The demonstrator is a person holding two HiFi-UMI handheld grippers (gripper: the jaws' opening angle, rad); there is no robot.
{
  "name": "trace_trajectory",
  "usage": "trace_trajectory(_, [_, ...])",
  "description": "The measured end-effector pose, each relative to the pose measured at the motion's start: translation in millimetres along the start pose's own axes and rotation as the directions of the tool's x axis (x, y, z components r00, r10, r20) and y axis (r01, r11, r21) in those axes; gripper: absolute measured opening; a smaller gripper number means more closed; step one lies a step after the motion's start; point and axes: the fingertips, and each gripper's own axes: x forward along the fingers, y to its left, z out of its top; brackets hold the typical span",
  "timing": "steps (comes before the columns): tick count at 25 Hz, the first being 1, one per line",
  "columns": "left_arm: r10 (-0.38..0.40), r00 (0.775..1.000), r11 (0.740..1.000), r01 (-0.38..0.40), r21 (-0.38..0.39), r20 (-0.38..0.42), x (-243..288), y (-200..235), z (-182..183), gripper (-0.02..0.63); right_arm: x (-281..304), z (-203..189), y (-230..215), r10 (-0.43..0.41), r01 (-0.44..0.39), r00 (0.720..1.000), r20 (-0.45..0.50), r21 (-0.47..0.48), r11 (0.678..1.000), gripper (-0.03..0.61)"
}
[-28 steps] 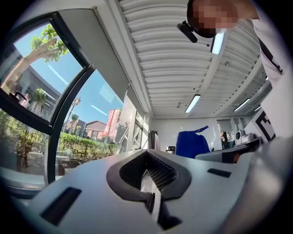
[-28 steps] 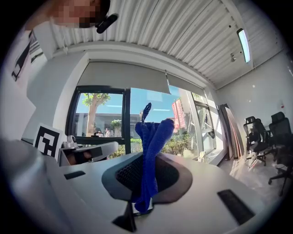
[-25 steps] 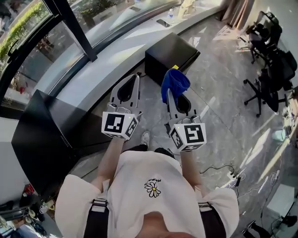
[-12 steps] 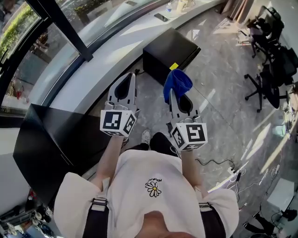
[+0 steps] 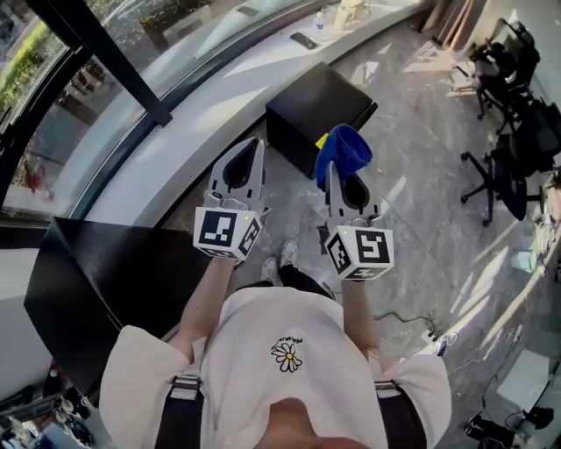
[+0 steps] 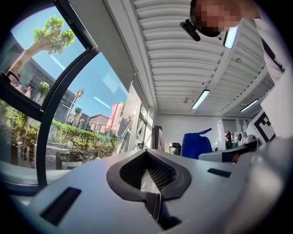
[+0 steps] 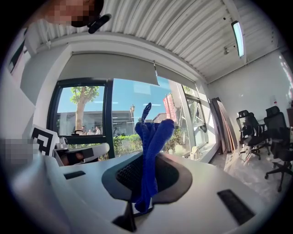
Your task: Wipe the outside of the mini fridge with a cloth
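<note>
The black mini fridge (image 5: 317, 98) stands on the floor against the curved window ledge, ahead of me. My right gripper (image 5: 332, 168) is shut on a blue cloth (image 5: 344, 151), which bunches above its tips and overlaps the fridge's near corner in the head view. In the right gripper view the blue cloth (image 7: 150, 155) rises out of the closed jaws of the right gripper (image 7: 137, 208). My left gripper (image 5: 257, 146) is held beside it, shut and empty. The left gripper (image 6: 154, 208) shows its jaws together, with the cloth (image 6: 197, 144) off to the right.
A black cabinet (image 5: 105, 281) stands at my left. The white window ledge (image 5: 219, 96) carries a phone and a bottle (image 5: 320, 19). Office chairs (image 5: 513, 131) stand at the right. Cables and a power strip (image 5: 429, 329) lie on the floor at the right.
Both grippers have moved a little forward and to the right, toward the fridge. The cloth now overlaps the fridge's near edge. My feet have stepped forward.
</note>
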Motion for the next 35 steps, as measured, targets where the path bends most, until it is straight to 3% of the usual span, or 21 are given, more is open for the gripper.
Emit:
trace_trajectory(9, [0.044,0.999,0.997,-0.045,0.066,0.016,58,3,3,0.005,58,5,-33,0.072,-0.073,0.997,0.035,0.007,0.997,0.061])
trace_trajectory(18, [0.03,0.999,0.998,-0.031,0.055,0.021,99,37,-10,0.005,113,-13,-36,0.061,-0.061,0.998,0.008,0.001,0.998,0.061])
trace_trajectory(23, [0.033,0.998,0.996,-0.037,0.085,0.048,114,56,-23,0.005,133,-29,-36,0.051,-0.052,0.999,0.015,0.006,0.999,0.061])
trace_trajectory(28, [0.054,0.997,0.994,-0.059,0.093,0.053,125,78,-100,0.005,157,-96,-55,0.03,-0.03,0.999,0.032,0.017,0.999,0.061])
trace_trajectory(35, [0.087,0.995,0.993,-0.089,0.082,0.039,126,126,-283,0.005,210,-269,-75,0.042,-0.042,0.998,0.037,0.0,0.999,0.061])
